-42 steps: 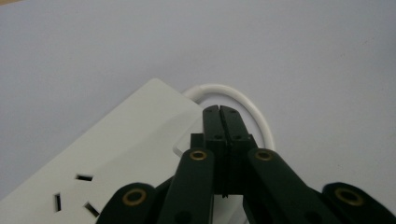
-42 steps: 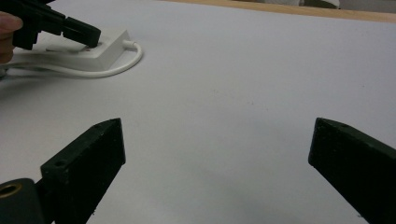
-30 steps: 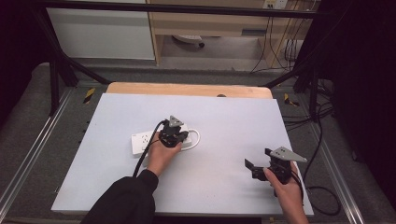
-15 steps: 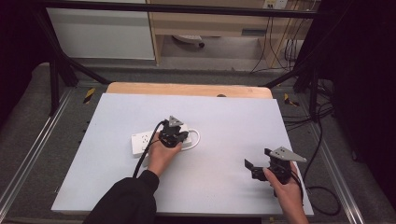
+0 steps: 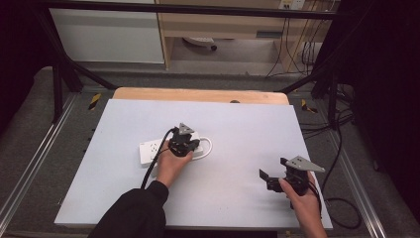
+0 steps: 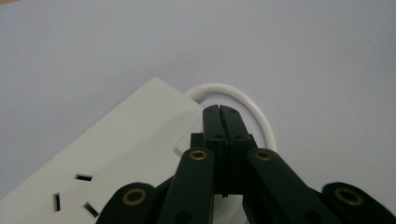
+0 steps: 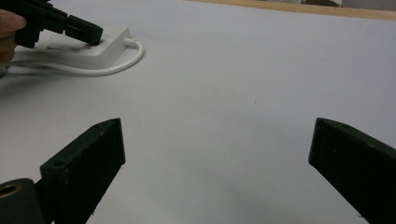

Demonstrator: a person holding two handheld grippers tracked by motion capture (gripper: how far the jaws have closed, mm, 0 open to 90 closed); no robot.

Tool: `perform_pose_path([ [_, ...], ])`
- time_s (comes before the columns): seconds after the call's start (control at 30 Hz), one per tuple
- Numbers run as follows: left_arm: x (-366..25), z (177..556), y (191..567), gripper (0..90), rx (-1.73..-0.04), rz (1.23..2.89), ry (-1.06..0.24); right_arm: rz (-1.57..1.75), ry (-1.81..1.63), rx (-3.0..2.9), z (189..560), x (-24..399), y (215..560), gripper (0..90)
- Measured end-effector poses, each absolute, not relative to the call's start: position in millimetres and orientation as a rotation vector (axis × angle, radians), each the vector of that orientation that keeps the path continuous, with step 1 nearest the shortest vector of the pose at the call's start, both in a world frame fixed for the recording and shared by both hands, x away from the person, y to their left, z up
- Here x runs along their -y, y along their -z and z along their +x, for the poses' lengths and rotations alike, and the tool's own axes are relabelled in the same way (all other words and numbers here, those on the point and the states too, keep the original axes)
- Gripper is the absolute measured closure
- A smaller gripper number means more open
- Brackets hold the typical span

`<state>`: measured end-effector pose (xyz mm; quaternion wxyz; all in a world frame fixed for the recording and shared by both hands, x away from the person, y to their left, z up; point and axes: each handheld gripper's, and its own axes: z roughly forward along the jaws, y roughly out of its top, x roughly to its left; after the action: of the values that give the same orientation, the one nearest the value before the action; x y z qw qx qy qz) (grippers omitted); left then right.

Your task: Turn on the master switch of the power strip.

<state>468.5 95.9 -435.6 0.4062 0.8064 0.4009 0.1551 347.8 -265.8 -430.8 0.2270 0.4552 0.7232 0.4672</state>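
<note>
Left gripper view is showing the left tongs (image 6: 219,109) with their jaws pressed together, nothing between them, their tips sitting over the end of the white power strip (image 6: 126,140) where its white cord (image 6: 254,109) is looping out just beyond the tips. Whether the tips are touching the strip's top or hovering just above it, I cannot tell. Sockets are lying to the left of these tongs, near the bottom of that view.

High view is placing the left tongs (image 5: 182,141) on the strip (image 5: 151,148) near the middle of the pale surface (image 5: 237,124), while the right tongs (image 5: 271,177) are waiting well apart, toward the person's right, with jaws spread wide and holding nothing. From the right tongs' own camera, the strip (image 7: 105,42) is lying far ahead and to the left, beyond the open jaws.

Risks, as I am judging them: the strip is lying loose on a smooth surface, so any downward or sideways push from closed tips could be sliding or pivoting it instead of pressing whatever is at that end. Narrow closed tips could also be skidding off the edge onto the cord, dragging the loop. With the right tongs far off, nothing is bracing the strip.
</note>
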Motion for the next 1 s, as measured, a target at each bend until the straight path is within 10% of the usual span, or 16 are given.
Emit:
perform_pose_path([
  [1.0, -100.0, 471.2, 435.7, 90.0, -1.028, 2.003, -0.342, 1.262, -1.287, -1.987, 347.3, 266.6, 430.6, 4.1],
])
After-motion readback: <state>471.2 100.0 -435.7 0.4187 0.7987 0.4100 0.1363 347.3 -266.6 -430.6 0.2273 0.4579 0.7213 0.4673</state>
